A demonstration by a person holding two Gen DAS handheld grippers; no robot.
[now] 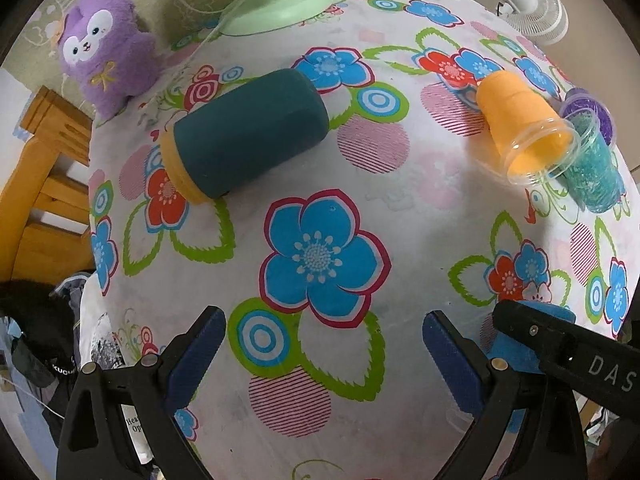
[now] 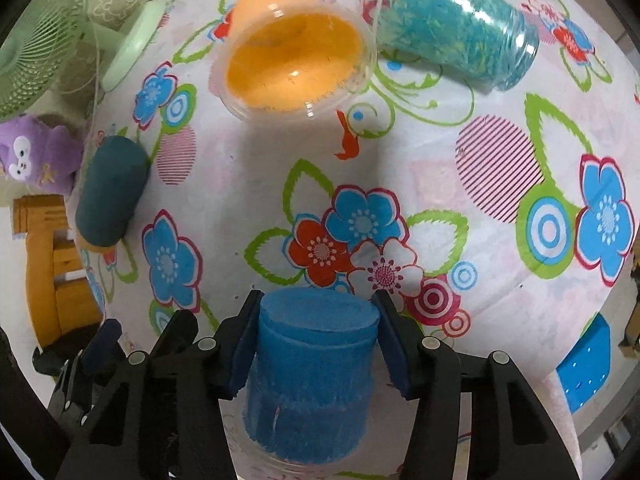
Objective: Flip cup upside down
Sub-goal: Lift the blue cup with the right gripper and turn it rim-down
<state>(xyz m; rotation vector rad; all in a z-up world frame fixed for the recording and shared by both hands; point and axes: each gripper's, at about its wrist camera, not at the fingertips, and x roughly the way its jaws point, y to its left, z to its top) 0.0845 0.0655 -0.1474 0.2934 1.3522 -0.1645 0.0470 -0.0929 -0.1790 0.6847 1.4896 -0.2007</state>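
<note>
Blue cup point(image 2: 314, 376), felt-lined clear plastic: we judge it light, thin-walled, crushable. Right hand-held gripper point(image 2: 316, 344) clamps its sides mid-body; left hand-held gripper point(image 1: 324, 360) gapes wide, empty.

A table point(image 1: 400, 208) covered in a white cloth with a bright flower print fills most of both views. In the left wrist view, a dark teal cup point(image 1: 244, 136) lies on its side left of center. At right an orange cup point(image 1: 524, 128) lies on its side, touching a cup of teal shreds point(image 1: 596, 172). A purple plush toy point(image 1: 104, 44) sits upper left beside a green fan base point(image 1: 276, 8).
</note>
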